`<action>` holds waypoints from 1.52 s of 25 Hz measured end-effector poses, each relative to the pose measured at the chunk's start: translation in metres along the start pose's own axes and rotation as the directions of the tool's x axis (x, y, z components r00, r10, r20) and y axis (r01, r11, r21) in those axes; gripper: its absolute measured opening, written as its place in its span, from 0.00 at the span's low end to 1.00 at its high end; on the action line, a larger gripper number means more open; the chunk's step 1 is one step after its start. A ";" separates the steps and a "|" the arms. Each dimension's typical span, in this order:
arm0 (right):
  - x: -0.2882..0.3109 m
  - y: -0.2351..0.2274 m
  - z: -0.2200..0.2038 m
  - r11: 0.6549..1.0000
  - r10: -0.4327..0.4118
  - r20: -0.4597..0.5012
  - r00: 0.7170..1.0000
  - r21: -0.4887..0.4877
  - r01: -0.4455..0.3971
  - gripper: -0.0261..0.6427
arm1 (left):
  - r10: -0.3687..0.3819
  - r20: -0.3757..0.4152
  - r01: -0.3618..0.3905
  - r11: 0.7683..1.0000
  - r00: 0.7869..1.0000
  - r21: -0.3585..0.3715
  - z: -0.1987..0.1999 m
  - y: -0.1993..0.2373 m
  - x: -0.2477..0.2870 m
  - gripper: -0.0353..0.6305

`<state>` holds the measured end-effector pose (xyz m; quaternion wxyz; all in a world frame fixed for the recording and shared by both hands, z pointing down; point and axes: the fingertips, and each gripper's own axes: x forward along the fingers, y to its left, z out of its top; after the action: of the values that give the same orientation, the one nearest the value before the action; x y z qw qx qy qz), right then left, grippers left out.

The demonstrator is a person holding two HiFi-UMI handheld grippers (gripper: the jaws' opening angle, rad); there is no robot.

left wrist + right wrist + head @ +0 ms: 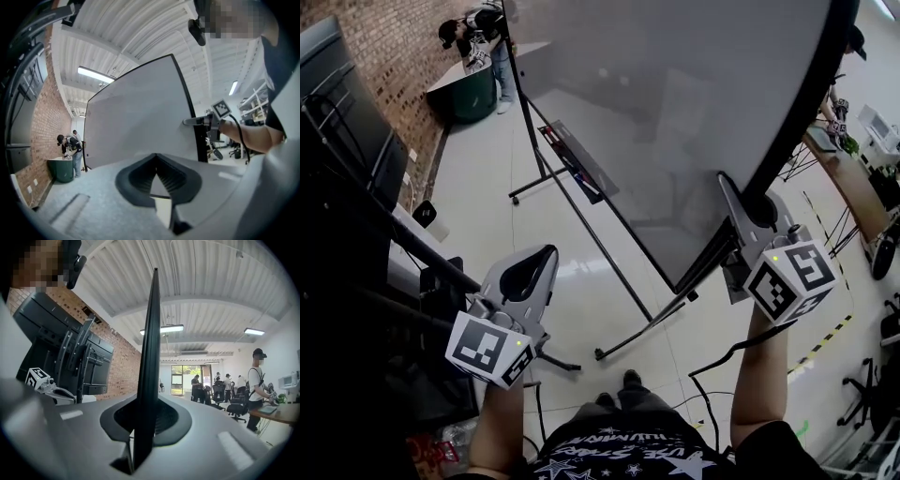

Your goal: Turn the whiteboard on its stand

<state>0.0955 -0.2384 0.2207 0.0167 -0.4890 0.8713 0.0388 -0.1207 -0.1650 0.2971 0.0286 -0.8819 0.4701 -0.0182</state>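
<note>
The big whiteboard (675,122) hangs tilted on its black wheeled stand (581,225), its pale face toward me. My right gripper (748,208) is shut on the board's black edge frame at the lower right; in the right gripper view that edge (152,333) runs straight up from between the jaws of the right gripper (149,401). My left gripper (542,255) hangs free, low and left of the stand, touching nothing. Its jaws are shut and hold nothing in the left gripper view (156,157), which shows the whiteboard (136,122) ahead and the right gripper (199,122) on its edge.
A black rack with screens (347,159) stands close on my left by the brick wall. Two people lean over a green table (473,94) at the back left. A cable (712,375) trails on the floor. Desks (853,178) and office chairs (867,394) line the right side.
</note>
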 end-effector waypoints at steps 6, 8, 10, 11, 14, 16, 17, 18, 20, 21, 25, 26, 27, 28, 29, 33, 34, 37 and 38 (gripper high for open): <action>-0.036 -0.005 0.005 1.000 -0.012 0.006 1.000 -0.005 0.012 0.11 | -0.072 -0.019 0.071 0.997 0.997 -0.017 -0.011 -0.017 -0.004 0.06; -0.048 -0.007 0.007 1.000 -0.014 0.009 1.000 -0.009 0.014 0.11 | -0.088 -0.022 0.087 0.996 0.996 -0.018 -0.013 -0.024 -0.005 0.06; -0.058 -0.007 0.007 1.000 -0.015 0.012 1.000 -0.013 0.015 0.11 | -0.100 -0.023 0.099 0.995 0.995 -0.021 -0.014 -0.030 -0.005 0.06; -0.062 -0.007 0.007 1.000 -0.014 0.011 1.000 -0.013 0.014 0.11 | -0.106 -0.023 0.106 0.994 0.994 -0.023 -0.015 -0.032 -0.004 0.06; -0.070 -0.005 0.007 1.000 -0.009 0.010 1.000 -0.011 0.009 0.11 | -0.118 -0.018 0.118 0.993 0.993 -0.024 -0.014 -0.037 -0.003 0.06; -0.075 -0.004 0.007 1.000 -0.005 0.011 1.000 -0.010 0.005 0.11 | -0.115 -0.014 0.115 0.993 0.993 -0.022 -0.011 -0.039 -0.002 0.06; -0.078 -0.003 0.007 1.000 -0.003 0.011 1.000 -0.009 0.003 0.11 | -0.112 -0.012 0.112 0.994 0.994 -0.020 -0.009 -0.042 -0.002 0.06; -0.082 -0.003 0.007 1.000 0.000 0.011 1.000 -0.007 0.000 0.11 | -0.108 -0.010 0.108 0.994 0.994 -0.016 -0.008 -0.045 -0.002 0.06; -0.090 -0.003 0.008 1.000 0.007 0.012 1.000 -0.003 -0.007 0.11 | -0.097 -0.005 0.097 0.995 0.995 -0.006 -0.003 -0.054 -0.001 0.06; -0.095 -0.003 0.008 1.000 0.011 0.013 1.000 0.000 -0.011 0.11 | -0.091 -0.004 0.091 0.996 0.996 -0.001 -0.001 -0.059 -0.001 0.06; -0.115 -0.004 0.007 1.000 0.020 0.013 1.000 0.010 -0.020 0.11 | -0.079 0.000 0.079 0.997 0.997 0.003 0.004 -0.084 0.003 0.06; -0.119 -0.004 0.006 1.000 0.021 0.014 1.000 0.011 -0.021 0.11 | -0.079 0.002 0.079 0.997 0.997 0.004 0.006 -0.090 0.004 0.06; -0.124 -0.005 0.006 1.000 0.021 0.015 1.000 0.011 -0.021 0.11 | -0.079 0.005 0.079 0.997 0.997 0.007 0.008 -0.096 0.005 0.06; -0.128 -0.005 0.006 1.000 0.020 0.016 1.000 0.010 -0.020 0.11 | -0.077 0.010 0.077 0.997 0.997 0.010 0.011 -0.101 0.006 0.06; -0.133 -0.005 0.006 1.000 0.019 0.017 1.000 0.009 -0.020 0.11 | -0.073 0.015 0.073 0.997 0.997 0.012 0.014 -0.105 0.006 0.06; -0.150 -0.005 0.006 1.000 0.020 0.017 1.000 0.011 -0.021 0.11 | -0.076 0.026 0.075 0.997 0.997 0.013 0.023 -0.125 0.007 0.06; -0.154 -0.005 0.006 1.000 0.021 0.018 1.000 0.011 -0.021 0.11 | -0.087 0.027 0.087 0.996 0.996 0.014 0.025 -0.134 0.008 0.06; -0.166 -0.005 0.007 1.000 0.024 0.024 0.999 0.012 -0.024 0.11 | -0.127 0.036 0.126 0.992 0.991 0.014 0.031 -0.161 0.012 0.06; -0.170 -0.005 0.008 1.000 0.025 0.025 0.999 0.011 -0.025 0.11 | -0.138 0.041 0.138 0.990 0.990 0.013 0.033 -0.169 0.014 0.06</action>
<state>0.1882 -0.0956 0.2243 0.0299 -0.4775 0.8772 0.0400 0.0291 -0.0811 0.2753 0.0417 -0.9124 0.4072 -0.0039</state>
